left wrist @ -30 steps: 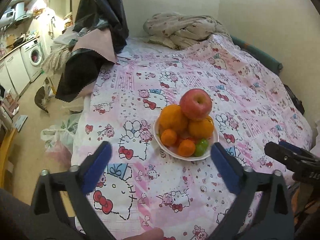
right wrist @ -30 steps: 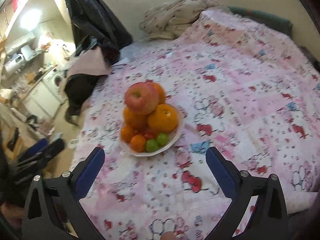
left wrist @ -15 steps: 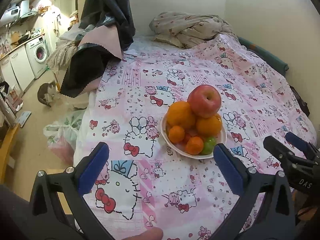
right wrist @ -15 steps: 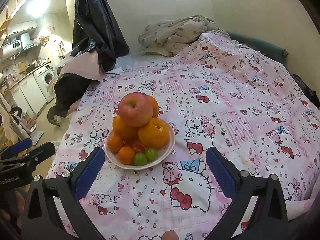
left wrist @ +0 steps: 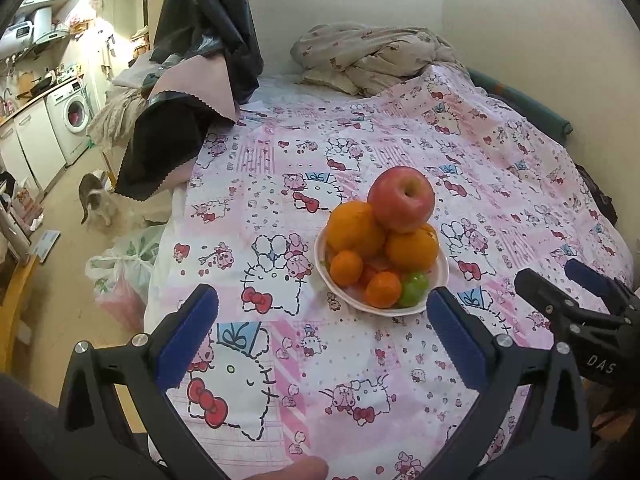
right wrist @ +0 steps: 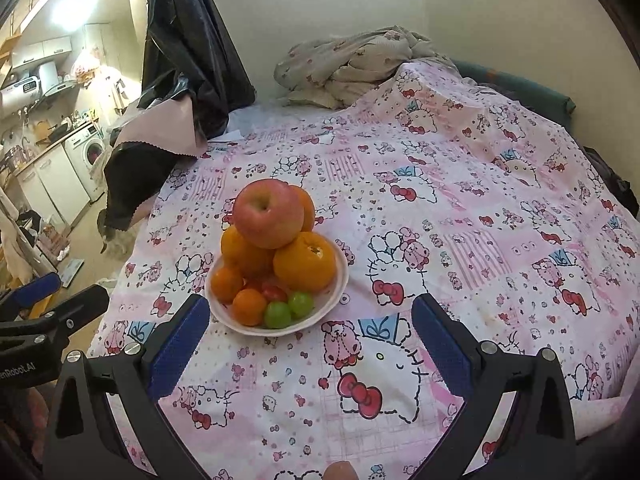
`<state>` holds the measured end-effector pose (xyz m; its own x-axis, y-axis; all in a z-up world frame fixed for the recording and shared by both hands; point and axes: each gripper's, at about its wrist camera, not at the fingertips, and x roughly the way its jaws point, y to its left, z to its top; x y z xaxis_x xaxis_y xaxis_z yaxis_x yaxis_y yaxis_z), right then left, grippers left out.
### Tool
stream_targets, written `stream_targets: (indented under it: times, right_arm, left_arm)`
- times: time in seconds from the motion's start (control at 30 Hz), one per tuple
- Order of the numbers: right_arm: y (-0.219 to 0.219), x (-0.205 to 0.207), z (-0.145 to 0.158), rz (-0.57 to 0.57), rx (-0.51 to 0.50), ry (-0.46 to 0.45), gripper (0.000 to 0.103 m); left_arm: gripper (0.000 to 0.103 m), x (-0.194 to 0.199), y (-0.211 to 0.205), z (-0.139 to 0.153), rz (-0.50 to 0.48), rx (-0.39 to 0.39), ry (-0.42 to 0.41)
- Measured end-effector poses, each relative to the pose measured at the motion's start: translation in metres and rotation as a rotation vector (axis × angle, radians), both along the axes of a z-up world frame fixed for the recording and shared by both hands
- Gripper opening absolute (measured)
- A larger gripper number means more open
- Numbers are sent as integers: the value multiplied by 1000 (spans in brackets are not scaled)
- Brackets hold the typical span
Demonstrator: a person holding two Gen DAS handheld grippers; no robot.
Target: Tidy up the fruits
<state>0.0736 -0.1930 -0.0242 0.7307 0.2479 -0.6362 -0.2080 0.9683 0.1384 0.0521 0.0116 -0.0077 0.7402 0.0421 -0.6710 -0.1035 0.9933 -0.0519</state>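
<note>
A white bowl stands on the pink cartoon-print cloth. It holds a red apple on top of large oranges, small tangerines, red tomatoes and green fruits. My left gripper is open and empty, just short of the bowl. My right gripper is open and empty, also near the bowl's front. Each gripper shows at the edge of the other's view.
A crumpled blanket lies at the far end by the wall. Dark and pink fabric hangs over the far left corner. Left of the cloth the floor drops away, with plastic bags, a cat and a washing machine.
Both grippers have shifted slightly and steadied; the bowl sits a little more central and closer in both views. Both stay open and empty. The fruit has not moved.
</note>
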Motion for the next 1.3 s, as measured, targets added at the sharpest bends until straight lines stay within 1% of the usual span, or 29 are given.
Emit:
stream_targets:
  times: [0.23, 1.3]
  right_arm:
    - [-3, 0, 2, -11, 0, -5, 103]
    - [-3, 0, 6, -16, 0, -14, 103]
  left_arm:
    - [103, -1, -3, 0, -12, 5, -5]
    - [103, -1, 3, -2, -9, -9, 1]
